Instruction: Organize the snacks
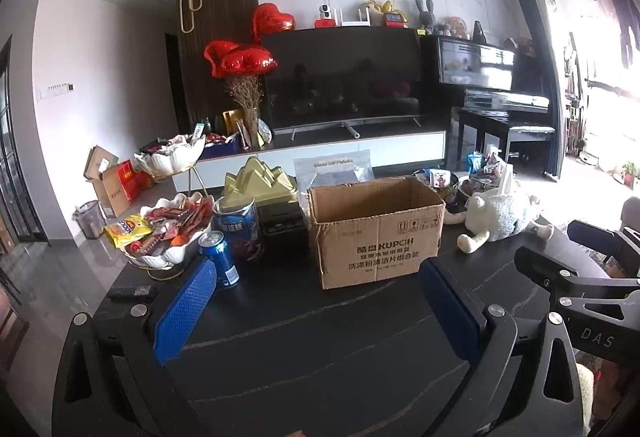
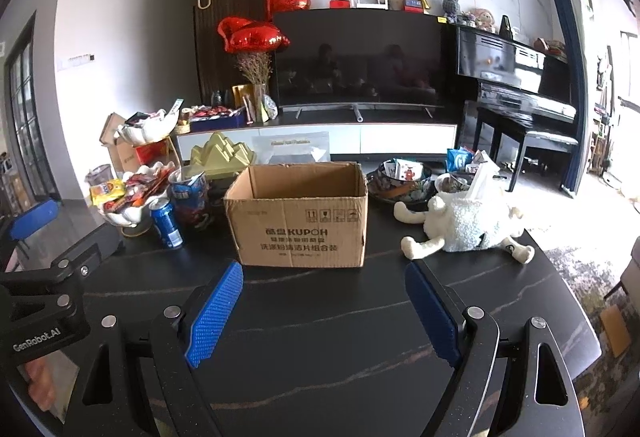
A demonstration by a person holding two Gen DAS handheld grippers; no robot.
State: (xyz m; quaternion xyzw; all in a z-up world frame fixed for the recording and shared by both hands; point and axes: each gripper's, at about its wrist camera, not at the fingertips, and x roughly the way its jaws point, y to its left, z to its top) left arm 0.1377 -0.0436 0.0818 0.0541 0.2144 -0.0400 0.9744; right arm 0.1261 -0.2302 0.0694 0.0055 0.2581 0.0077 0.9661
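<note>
I held both the left gripper (image 1: 316,313) and right gripper (image 2: 324,313) spread and empty over the table (image 2: 320,357), snacks (image 1: 168,225) heaped in the shell dish (image 1: 176,257) beside the open cardboard box (image 1: 376,233), whose inside I could not see.

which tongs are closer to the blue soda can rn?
Left. The left tongs have a blue pad right beside the blue soda can. The right tongs sit before the cardboard box, clearly off to the can's right.

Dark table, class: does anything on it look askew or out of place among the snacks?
Yes. The blue drinks can beside the brown cardboard box leans instead of standing upright. A white plush sheep toy lies sprawled on the dark table, which is odd among snacks.
</note>
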